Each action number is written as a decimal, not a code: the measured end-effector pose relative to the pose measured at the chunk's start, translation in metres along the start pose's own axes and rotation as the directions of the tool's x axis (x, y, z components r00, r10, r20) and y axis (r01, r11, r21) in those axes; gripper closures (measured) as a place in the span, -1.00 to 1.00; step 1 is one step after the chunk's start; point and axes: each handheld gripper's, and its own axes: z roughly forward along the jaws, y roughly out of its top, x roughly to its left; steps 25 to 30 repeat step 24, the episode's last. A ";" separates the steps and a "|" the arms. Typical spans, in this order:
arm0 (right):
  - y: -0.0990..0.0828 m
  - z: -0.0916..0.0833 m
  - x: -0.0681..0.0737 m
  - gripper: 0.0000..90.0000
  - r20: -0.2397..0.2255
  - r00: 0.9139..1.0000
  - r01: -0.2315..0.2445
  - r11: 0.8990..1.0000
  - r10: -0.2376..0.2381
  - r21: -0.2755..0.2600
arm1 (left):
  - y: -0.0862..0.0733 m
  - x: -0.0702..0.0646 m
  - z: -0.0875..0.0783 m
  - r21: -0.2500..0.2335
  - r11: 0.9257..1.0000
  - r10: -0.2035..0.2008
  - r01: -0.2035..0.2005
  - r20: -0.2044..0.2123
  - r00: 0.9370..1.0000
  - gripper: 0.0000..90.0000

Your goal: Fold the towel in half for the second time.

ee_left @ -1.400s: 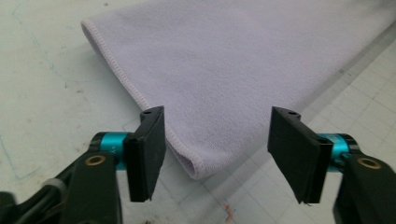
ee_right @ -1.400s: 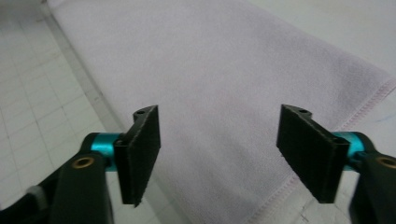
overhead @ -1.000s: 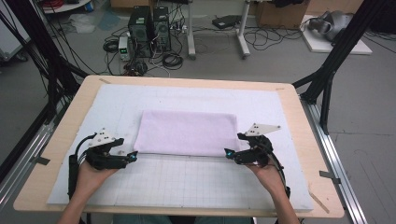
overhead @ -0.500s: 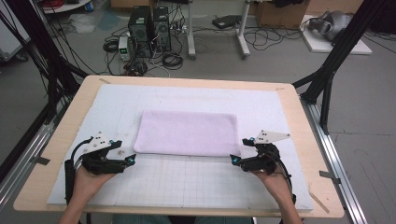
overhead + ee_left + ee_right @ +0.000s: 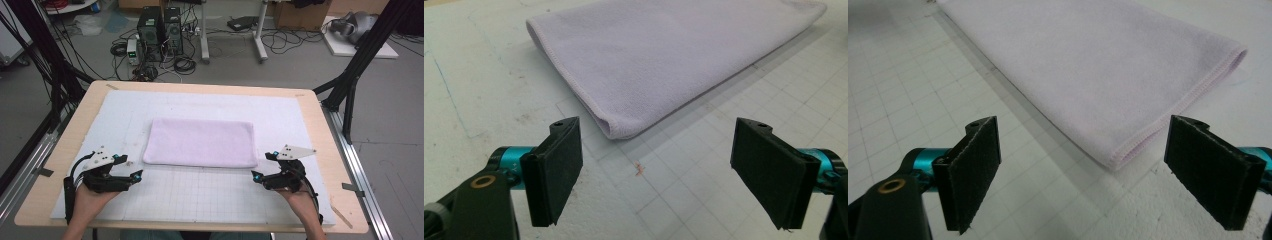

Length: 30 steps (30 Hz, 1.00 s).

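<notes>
A folded lilac towel (image 5: 200, 143) lies flat at the middle of the high view, on the white gridded mat (image 5: 200, 195) that covers the wooden surface (image 5: 320, 130). Its long folded edge faces the bottom of the frame. In the left gripper view the towel's near corner sits just above centre, with a small reddish speck (image 5: 639, 168) on the mat below it. The left tongs (image 5: 137, 175), at the lower left of the high view, stand wide apart and hold nothing, just clear of the towel's lower left corner. The right tongs (image 5: 255, 176), at the lower right, are likewise spread wide and bare, near the towel's lower right corner. Beyond the surface, at the top of the frame, 2 computer towers (image 5: 160, 27) stand among cables on the floor.
</notes>
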 end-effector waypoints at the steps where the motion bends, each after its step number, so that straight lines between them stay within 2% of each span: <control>1: -0.001 -0.001 0.000 -0.68 0.002 1.000 0.004 1.000 -0.004 -0.003 | -0.001 0.000 -0.001 0.001 1.000 0.001 -0.001 -0.001 1.000 -0.53; 18: -0.022 -0.019 0.008 -0.68 0.016 1.000 0.003 1.000 -0.003 -0.002 | -0.010 -0.008 -0.010 -0.001 1.000 0.010 -0.010 -0.011 1.000 -0.53; 30: -0.023 -0.019 0.009 -0.68 0.011 1.000 0.003 1.000 -0.003 -0.006 | -0.013 -0.010 -0.008 0.006 1.000 0.014 -0.013 -0.009 1.000 -0.53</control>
